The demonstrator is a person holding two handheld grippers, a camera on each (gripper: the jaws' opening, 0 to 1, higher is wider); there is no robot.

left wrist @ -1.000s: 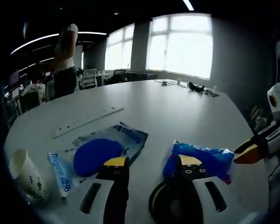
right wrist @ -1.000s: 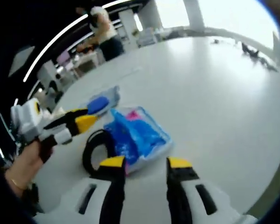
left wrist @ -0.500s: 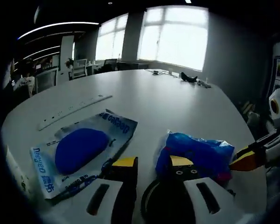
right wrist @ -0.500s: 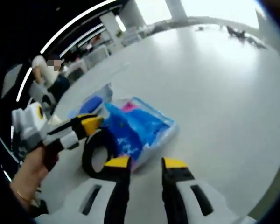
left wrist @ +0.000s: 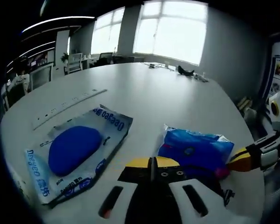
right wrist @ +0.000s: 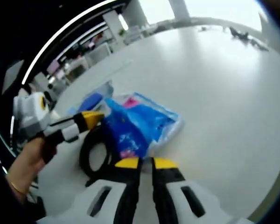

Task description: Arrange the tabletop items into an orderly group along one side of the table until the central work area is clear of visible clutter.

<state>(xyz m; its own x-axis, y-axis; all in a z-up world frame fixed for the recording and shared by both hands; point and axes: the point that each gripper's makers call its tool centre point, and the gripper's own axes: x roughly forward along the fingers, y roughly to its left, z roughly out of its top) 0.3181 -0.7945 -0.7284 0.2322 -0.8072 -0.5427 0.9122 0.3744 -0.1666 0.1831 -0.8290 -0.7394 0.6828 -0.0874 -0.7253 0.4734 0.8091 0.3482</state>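
Your left claw (left wrist: 151, 163) is pressed together, your right claw (right wrist: 140, 163) nearly so, pinching the blue packet (right wrist: 140, 126); beside it lie the black ring (right wrist: 91, 154) and pouch (left wrist: 77, 151), so grouping on the tabletop (left wrist: 168, 98) looks barely begun

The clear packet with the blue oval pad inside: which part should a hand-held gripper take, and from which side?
Probably the packet's flat sealed edge nearest the left hand-held gripper, coming low along the table. It lies flat, and the pad bulges in its middle.
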